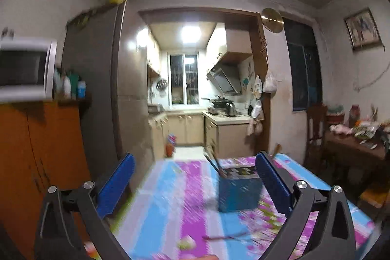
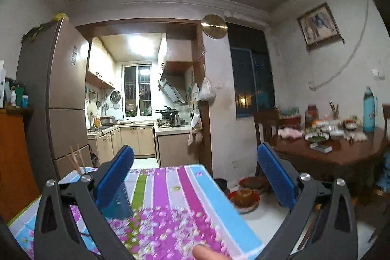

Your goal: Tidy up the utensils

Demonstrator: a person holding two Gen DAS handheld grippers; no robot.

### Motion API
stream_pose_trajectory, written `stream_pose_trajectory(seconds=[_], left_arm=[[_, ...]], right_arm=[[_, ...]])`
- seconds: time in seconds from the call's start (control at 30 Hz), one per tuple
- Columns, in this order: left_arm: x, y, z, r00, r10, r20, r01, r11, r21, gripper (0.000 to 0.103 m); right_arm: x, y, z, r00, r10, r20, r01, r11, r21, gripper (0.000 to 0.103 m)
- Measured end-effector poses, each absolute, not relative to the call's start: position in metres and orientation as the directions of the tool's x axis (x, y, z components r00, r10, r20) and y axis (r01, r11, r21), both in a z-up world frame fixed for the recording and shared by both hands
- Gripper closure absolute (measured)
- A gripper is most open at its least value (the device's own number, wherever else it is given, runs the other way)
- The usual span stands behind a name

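A: On the near surface (image 1: 156, 199), covered in a striped cloth of blue, purple and pink flowers, the dark blue square plastic utensil holder (image 1: 240, 191) stands upright toward the far middle. 2 thin stick handles (image 1: 214, 162), probably chopsticks, lean out of it to the left.

B: And the claws?

A: The left claw (image 1: 195, 184) is spread wide with nothing between its blue ribbed pads, held level above the cloth; the holder shows just inside its right pad. The right claw (image 2: 195, 179) is likewise released and empty, and its left pad hides most of the holder (image 2: 119, 201), with the 2 sticks (image 2: 76, 158) rising at far left.

B: Why hold them like that?

A: My guess is that they are readied wide so a loose utensil can be taken lengthwise. A thin dark red stick (image 1: 224, 236) lies flat on the near cloth; blur hides what it is.

B: Room to move?

A: The right edge of the surface drops to the floor, where bowls (image 2: 245, 196) sit, so that side is tight. Left of the holder the cloth looks open. A fingertip (image 2: 203, 251) shows at the near edge.
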State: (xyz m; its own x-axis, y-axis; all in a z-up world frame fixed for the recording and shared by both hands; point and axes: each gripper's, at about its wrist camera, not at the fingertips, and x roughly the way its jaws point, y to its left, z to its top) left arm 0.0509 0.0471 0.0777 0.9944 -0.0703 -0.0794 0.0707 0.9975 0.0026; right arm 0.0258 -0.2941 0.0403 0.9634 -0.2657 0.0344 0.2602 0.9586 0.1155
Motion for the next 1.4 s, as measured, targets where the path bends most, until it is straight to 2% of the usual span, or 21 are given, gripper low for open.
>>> stream_pose_trajectory(seconds=[0.13, 0.2, 0.33, 0.6, 0.8, 1.4], left_arm=[[0.050, 0.027, 0.027, 0.975, -0.115, -0.192, 0.116, 0.993, -0.006, 0.005], [0.055, 0.011, 0.003, 0.964, -0.078, -0.255, 0.092, 0.995, 0.043, 0.005], [0.062, -0.003, -0.019, 0.948, -0.058, -0.313, 0.087, 0.993, 0.079, 0.005], [0.071, -0.003, -0.021, 0.935, -0.053, -0.352, 0.086, 0.993, 0.079, 0.005], [0.081, 0.000, -0.027, 0.911, -0.060, -0.409, 0.079, 0.996, 0.029, 0.005], [0.084, -0.007, -0.039, 0.902, -0.027, -0.431, 0.061, 0.996, 0.065, 0.005]], right_arm=[[0.020, -0.273, 0.011, 0.972, -0.233, -0.034, 0.235, 0.967, 0.098, 0.005], [0.022, -0.257, 0.002, 0.972, -0.227, -0.060, 0.230, 0.972, 0.049, 0.005], [0.023, -0.232, -0.014, 0.971, -0.225, -0.079, 0.221, 0.974, -0.050, 0.005], [0.021, -0.232, -0.014, 0.976, -0.198, -0.087, 0.194, 0.980, -0.044, 0.005], [0.023, -0.229, -0.018, 0.975, -0.190, -0.113, 0.183, 0.981, -0.067, 0.005], [0.026, -0.241, -0.023, 0.970, -0.207, -0.128, 0.202, 0.978, -0.056, 0.005]])
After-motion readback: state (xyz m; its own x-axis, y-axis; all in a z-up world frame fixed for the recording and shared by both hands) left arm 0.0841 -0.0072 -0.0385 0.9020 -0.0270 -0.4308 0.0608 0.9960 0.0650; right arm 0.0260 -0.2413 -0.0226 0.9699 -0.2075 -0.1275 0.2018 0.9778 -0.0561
